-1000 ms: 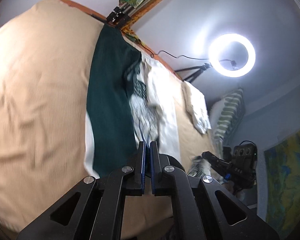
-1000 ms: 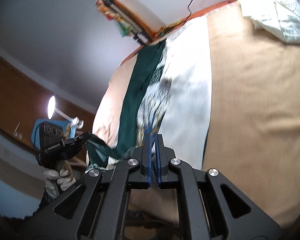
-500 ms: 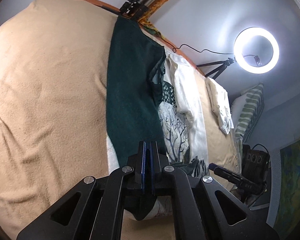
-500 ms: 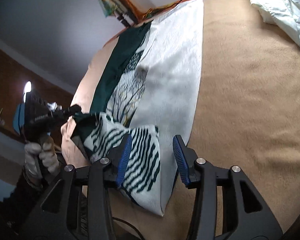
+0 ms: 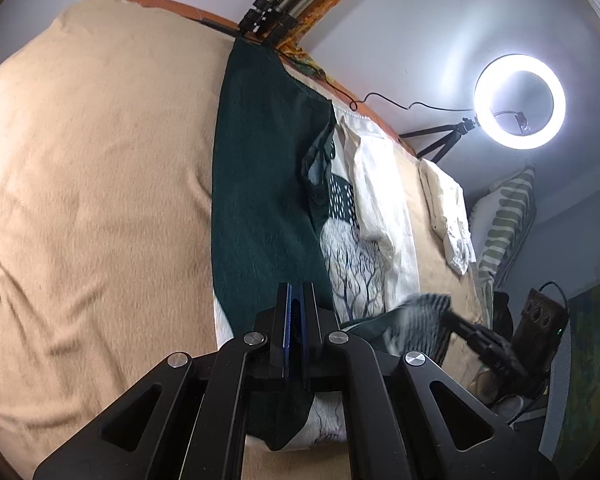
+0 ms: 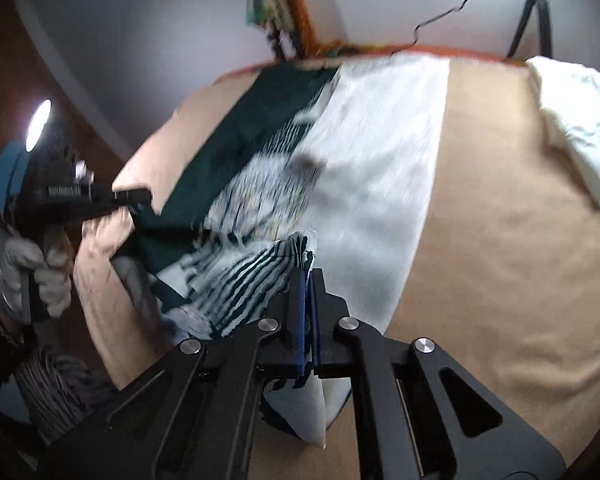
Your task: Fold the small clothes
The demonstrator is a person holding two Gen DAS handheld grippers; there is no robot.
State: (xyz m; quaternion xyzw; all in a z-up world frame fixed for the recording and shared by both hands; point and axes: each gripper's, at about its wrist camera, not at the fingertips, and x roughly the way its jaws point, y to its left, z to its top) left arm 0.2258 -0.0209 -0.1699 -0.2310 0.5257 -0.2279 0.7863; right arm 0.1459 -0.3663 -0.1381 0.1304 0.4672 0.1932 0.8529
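Observation:
A dark green and white garment with a tree print and stripes (image 5: 268,208) lies lengthwise on the beige blanket (image 5: 92,200). My left gripper (image 5: 296,296) is shut on its near green edge. In the right wrist view my right gripper (image 6: 307,280) is shut on the striped near corner of the garment (image 6: 256,276), lifted off the bed. The left gripper also shows in the right wrist view (image 6: 136,200), holding the green edge. The right gripper also shows in the left wrist view (image 5: 452,318), blurred at the striped cloth.
A crumpled white cloth (image 6: 580,120) lies on the blanket at the right. A ring light on a tripod (image 5: 520,100) stands behind the bed. A striped pillow (image 5: 508,224) and a folded stand (image 5: 276,20) are at the bed's far side.
My right gripper was open half a second ago and has shut on the striped corner. My left gripper stays shut on the green edge; the garment's near end has lifted.

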